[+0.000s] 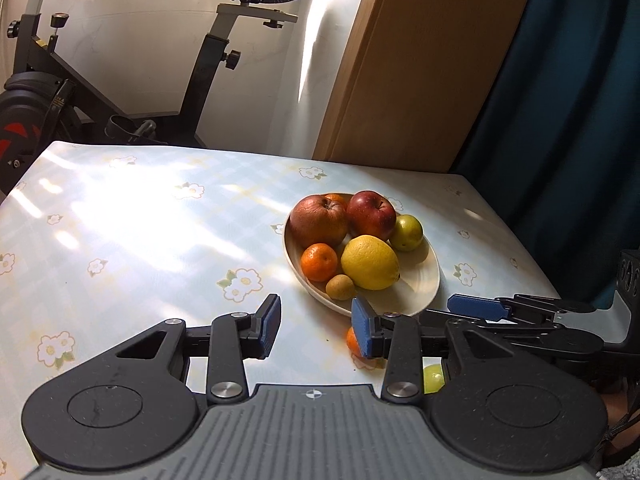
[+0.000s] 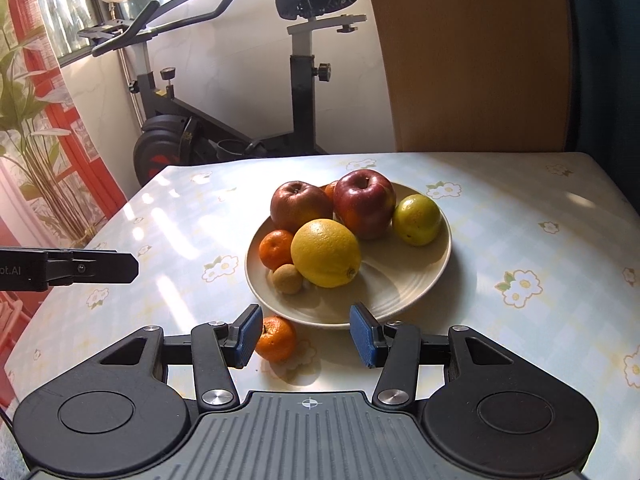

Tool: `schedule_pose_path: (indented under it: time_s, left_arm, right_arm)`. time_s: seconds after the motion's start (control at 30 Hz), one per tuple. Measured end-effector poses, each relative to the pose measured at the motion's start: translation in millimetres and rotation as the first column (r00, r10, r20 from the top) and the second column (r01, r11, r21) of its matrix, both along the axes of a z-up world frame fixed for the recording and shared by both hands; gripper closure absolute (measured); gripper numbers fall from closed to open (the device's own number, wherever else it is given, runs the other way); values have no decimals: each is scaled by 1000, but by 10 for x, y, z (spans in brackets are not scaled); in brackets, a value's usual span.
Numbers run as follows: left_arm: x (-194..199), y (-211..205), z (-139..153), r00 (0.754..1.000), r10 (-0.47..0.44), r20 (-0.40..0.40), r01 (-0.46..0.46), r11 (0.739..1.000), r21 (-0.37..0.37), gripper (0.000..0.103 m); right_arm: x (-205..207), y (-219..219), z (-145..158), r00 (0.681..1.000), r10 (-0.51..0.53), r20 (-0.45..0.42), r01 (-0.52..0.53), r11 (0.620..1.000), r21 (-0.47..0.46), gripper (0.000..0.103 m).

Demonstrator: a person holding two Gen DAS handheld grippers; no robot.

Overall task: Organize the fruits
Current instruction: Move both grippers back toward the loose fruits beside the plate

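A cream plate (image 2: 416,280) holds two red apples (image 2: 364,204), a big yellow citrus (image 2: 326,252), a mandarin (image 2: 276,248), a kiwi (image 2: 287,278) and a green fruit (image 2: 416,220). A loose mandarin (image 2: 276,338) lies on the table at the plate's near rim, just inside the left finger of my right gripper (image 2: 306,336), which is open and grips nothing. My left gripper (image 1: 318,328) is open and empty, left of the plate (image 1: 420,292). The loose mandarin (image 1: 352,340) peeks out behind its right finger. A small green fruit (image 1: 434,378) lies on the table under its linkage.
The table (image 2: 540,240) has a pale flowered cloth with bare room to the left and right of the plate. An exercise bike (image 2: 300,80) stands behind it, with a wooden panel (image 2: 472,60) and a dark blue curtain (image 1: 560,100) at the back right.
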State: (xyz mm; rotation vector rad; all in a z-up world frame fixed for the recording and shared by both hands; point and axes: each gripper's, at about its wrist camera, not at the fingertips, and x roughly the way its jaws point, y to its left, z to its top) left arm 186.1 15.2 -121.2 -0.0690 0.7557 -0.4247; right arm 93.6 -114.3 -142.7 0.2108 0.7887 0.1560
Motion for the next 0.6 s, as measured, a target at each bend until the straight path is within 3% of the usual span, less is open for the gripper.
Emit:
schedule_pose_path:
  time_s: [0.27, 0.6]
  left_arm:
    - [-26, 27, -64, 1000, 3, -12, -3, 1000, 2, 62]
    - [26, 123, -127, 999, 26, -27, -27, 1000, -16, 62]
  right_arm:
    - [63, 128, -138, 997, 49, -56, -48, 999, 21, 62]
    - [301, 353, -234, 989, 112, -101, -116, 993, -31, 64]
